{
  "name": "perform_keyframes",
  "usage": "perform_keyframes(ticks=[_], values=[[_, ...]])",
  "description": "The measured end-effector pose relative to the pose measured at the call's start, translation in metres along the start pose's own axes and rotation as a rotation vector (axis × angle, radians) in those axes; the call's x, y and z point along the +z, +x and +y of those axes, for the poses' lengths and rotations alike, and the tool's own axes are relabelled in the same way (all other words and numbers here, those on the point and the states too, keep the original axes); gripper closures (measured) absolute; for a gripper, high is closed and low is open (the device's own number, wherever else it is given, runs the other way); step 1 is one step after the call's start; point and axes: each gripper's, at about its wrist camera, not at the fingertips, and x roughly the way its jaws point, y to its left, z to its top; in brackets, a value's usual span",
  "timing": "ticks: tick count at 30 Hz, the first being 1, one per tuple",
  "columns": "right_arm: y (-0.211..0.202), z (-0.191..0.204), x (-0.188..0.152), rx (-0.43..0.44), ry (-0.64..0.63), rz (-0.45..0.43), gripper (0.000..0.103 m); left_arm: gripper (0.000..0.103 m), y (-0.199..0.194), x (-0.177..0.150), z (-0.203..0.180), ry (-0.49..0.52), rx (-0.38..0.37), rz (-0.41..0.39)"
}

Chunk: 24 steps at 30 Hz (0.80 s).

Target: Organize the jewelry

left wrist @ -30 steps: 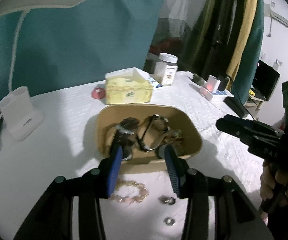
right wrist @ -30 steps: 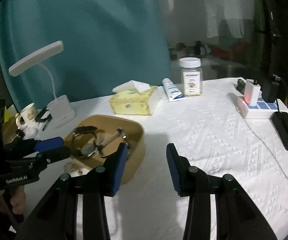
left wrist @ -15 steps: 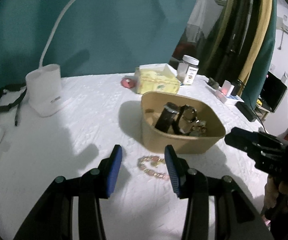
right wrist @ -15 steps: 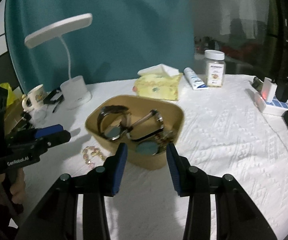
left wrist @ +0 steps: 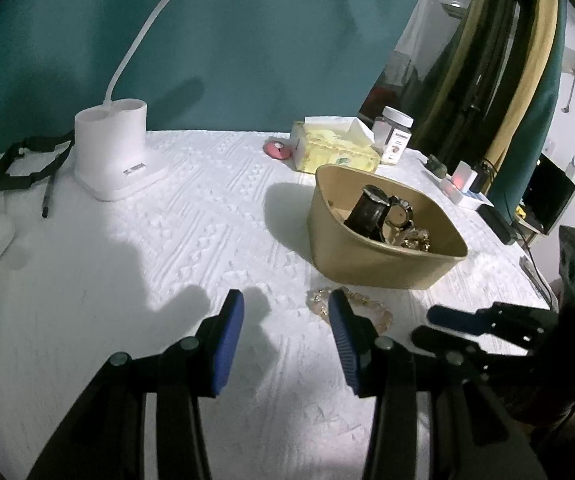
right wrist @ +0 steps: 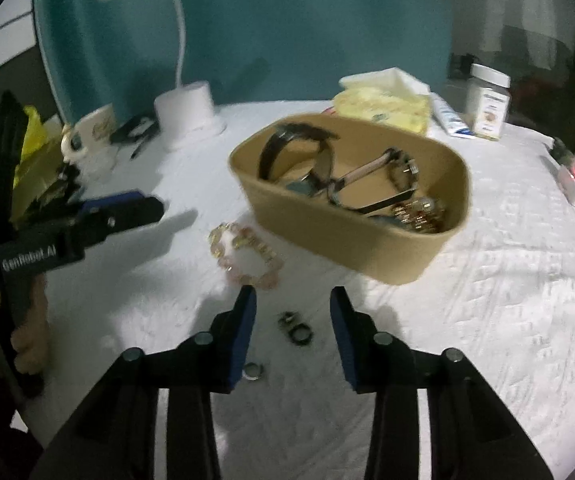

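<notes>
A tan box (right wrist: 351,240) (left wrist: 371,268) holds watches (right wrist: 295,148) and a gold chain (right wrist: 419,212). A pink and gold bracelet (right wrist: 243,256) lies on the white cloth to the left of the box; in the left wrist view it (left wrist: 363,304) is partly behind my right finger. Two dark rings (right wrist: 297,328) lie between my right gripper's fingers, and a silver ring (right wrist: 253,372) lies by its left finger. My right gripper (right wrist: 290,316) is open and empty above the rings. My left gripper (left wrist: 285,320) is open and empty, left of the bracelet.
A white desk lamp (left wrist: 115,152) stands at the back left, with a mug (right wrist: 91,140) and black strap (left wrist: 27,160) beside it. A yellow tissue pack (left wrist: 335,148), a jar (left wrist: 395,136) and a power strip (left wrist: 463,192) stand behind the box.
Both grippers have pulled back and swung left. The right gripper has come down over the rings in front of the box. Both stay open.
</notes>
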Motion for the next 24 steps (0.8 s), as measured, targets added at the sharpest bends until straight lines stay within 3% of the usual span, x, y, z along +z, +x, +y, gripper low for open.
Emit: perform_keyframes(ticks=[9,19,24], values=[[0.013,0.001,-0.003,-0.020,-0.017,0.037,0.090,0.059,0.001,-0.001,0.001,-0.006,0.003,0.005],[0.001,-0.004,-0.002,-0.002,-0.012,-0.002,0.091,0.059,0.007,-0.002,-0.007,0.018,0.010,0.032],[-0.008,-0.017,0.000,-0.004,0.018,-0.036,0.091,0.051,0.018,0.000,-0.019,0.037,0.001,0.065]])
